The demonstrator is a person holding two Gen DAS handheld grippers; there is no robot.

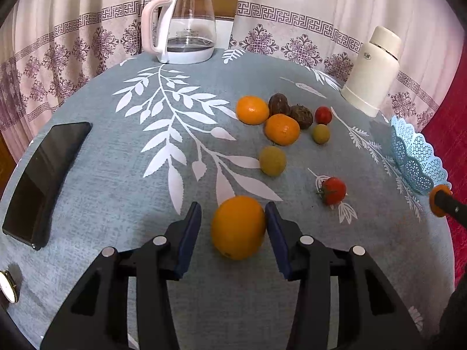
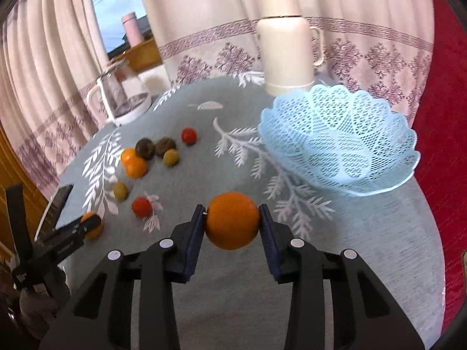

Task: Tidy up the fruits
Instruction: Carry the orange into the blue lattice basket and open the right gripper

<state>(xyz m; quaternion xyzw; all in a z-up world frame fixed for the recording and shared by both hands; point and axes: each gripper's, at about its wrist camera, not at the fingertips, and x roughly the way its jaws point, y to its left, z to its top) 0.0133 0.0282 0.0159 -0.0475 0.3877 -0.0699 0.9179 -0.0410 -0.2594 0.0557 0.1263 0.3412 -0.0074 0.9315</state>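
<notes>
While right fingers (image 2: 232,218) clamp orange (image 2: 231,220) | basket (image 2: 379,145) near | left fingers (image 1: 233,224) loosely straddle another orange (image 1: 238,227)

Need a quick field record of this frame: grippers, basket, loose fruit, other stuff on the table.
right gripper: shut on an orange, lifted off the cloth
left gripper: open, fingers either side of a second orange, which rests on the table
basket: light blue lattice, no fruit in it
loose fruit: two oranges, two tomatoes, two green fruits, two brown ones
other items: glass kettle, cream flask, phone
</notes>
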